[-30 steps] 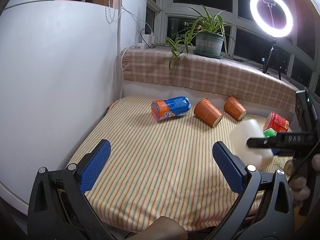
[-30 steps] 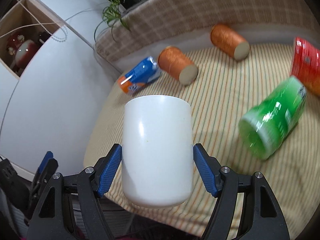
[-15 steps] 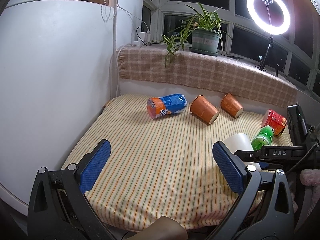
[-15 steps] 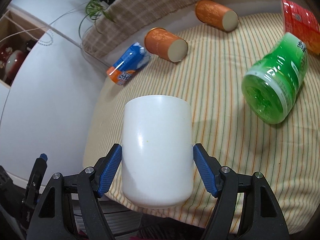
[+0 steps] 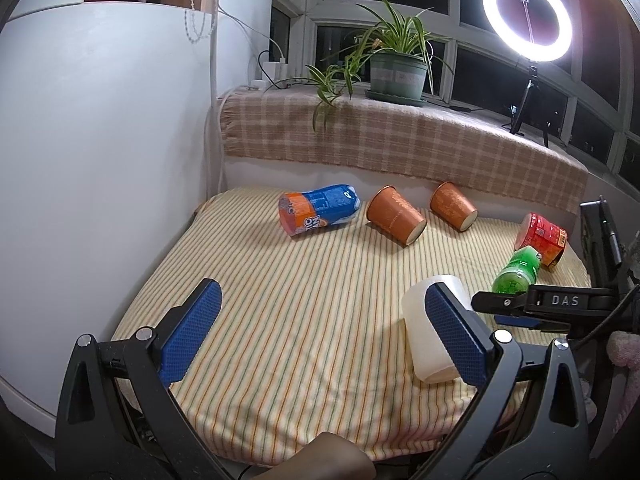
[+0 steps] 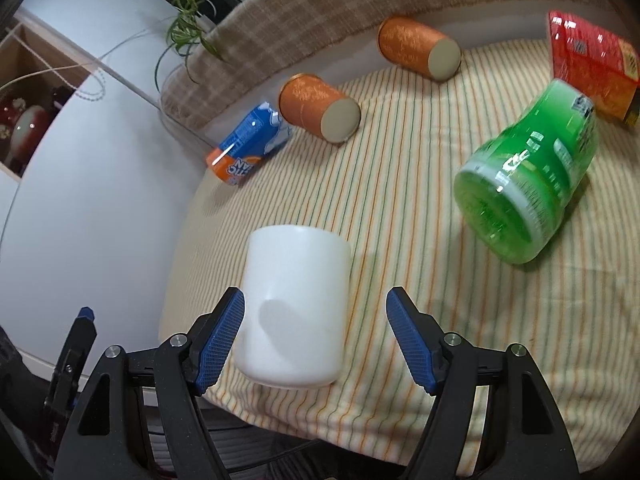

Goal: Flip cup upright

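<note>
A white cup (image 6: 294,304) stands on the striped cloth (image 6: 400,216) near the table's front edge. My right gripper (image 6: 314,336) is open around it: the left pad touches the cup's side and the right pad stands apart from it. In the left wrist view the cup (image 5: 422,328) is partly hidden behind my left gripper's right finger (image 5: 454,334). My left gripper (image 5: 320,332) is open and empty, low over the cloth's front. The right gripper's arm (image 5: 556,302) reaches in from the right.
Several things lie on their sides on the cloth: a blue and orange can (image 5: 318,214), two orange paper cups (image 5: 396,220) (image 5: 454,206), a red can (image 5: 542,238) and a green bottle (image 6: 528,184). A white cabinet (image 5: 100,160) stands left; a plaid-covered sill (image 5: 400,144) lies behind.
My right gripper lowered the white cup onto the cloth and opened, letting it go. The left gripper stayed open and shifted a little.
</note>
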`<state>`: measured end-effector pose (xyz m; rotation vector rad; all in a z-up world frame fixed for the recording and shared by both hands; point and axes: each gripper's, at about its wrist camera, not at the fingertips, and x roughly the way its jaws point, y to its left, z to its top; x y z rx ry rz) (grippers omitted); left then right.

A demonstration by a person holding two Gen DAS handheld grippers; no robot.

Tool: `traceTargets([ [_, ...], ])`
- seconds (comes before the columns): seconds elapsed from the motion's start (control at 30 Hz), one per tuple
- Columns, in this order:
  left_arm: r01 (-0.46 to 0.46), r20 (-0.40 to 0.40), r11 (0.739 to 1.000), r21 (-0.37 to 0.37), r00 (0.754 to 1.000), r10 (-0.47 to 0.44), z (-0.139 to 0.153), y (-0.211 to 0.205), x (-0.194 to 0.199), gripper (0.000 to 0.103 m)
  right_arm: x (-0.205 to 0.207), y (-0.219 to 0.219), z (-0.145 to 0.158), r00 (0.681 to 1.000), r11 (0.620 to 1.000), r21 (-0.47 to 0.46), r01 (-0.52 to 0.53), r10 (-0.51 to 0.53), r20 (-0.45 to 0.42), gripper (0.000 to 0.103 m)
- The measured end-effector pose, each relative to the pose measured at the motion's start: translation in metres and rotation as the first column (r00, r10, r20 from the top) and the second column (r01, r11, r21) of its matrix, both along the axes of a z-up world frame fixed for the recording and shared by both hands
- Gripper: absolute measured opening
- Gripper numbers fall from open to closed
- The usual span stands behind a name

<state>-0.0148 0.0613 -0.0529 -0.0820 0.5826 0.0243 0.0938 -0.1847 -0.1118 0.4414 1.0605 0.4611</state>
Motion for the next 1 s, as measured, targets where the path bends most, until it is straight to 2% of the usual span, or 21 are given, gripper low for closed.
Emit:
traceTargets([
  [0.2, 0.033, -0.023, 0.999, -0.025, 0.999, -0.034, -0.002, -0.004, 0.007, 0.103, -0.012, -0.011, 0.014, 0.996, 0.998, -0.061, 0.027, -0.021, 0.083, 0.074],
  [0.5, 0.125, -0.130, 0.976, -0.180, 0.980, -0.150, -0.013, -0.008, 0.034, 0.103, -0.037, -0.029, 0.029, 0.973, 0.975, -0.196, 0.104, -0.059, 0.222, 0.074],
  [0.73, 0.168, -0.252, 0.915, -0.366, 0.929, -0.271, -0.034, -0.011, 0.067, 0.103, -0.050, -0.049, 0.028, 0.965, 0.964, -0.212, 0.162, -0.110, 0.237, 0.074],
  [0.9, 0.161, -0.318, 0.849, -0.503, 0.879, -0.355, -0.051, -0.015, 0.090, 0.103, -0.056, -0.060, 0.022, 0.964, 0.957, -0.220, 0.187, -0.137, 0.226, 0.074],
  [1.0, 0.151, -0.340, 0.820, -0.552, 0.857, -0.387, -0.058, -0.018, 0.100, 0.103, -0.058, -0.067, 0.020, 0.963, 0.955, -0.216, 0.203, -0.154, 0.220, 0.074],
])
